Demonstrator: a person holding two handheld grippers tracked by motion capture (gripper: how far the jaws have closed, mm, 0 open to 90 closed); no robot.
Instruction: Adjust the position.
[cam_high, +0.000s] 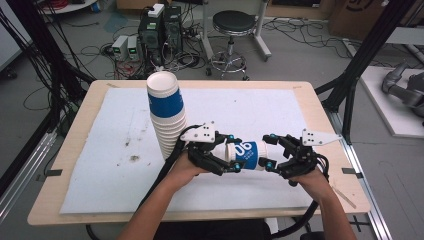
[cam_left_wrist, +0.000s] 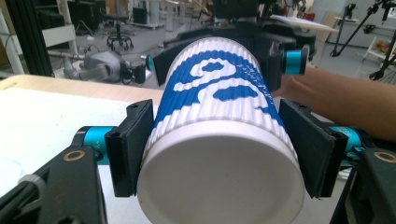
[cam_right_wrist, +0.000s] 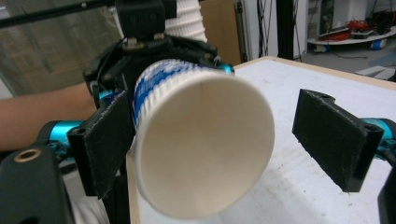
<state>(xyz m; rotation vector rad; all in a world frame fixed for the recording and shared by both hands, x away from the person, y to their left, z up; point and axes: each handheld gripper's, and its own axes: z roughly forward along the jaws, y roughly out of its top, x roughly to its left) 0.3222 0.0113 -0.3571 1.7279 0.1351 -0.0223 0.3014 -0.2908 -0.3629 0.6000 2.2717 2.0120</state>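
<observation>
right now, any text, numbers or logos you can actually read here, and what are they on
"06", as it appears from above: white figures on the blue band of the held cup, lying sideways between the left gripper and the right gripper; the orientation is uncertain, so it may be a logo.
Thin white script beside the blue swirl on that cup: too small to read.
The cup stack has a blue band; no print legible.

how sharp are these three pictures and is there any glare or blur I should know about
High view: soft and low in detail, evenly lit, no glare on the white mat. Left gripper view: the cup is fairly sharp, the room behind blurred. Right gripper view: the cup's open mouth is soft, its near jaw pads grainy, the background blurred.
</observation>
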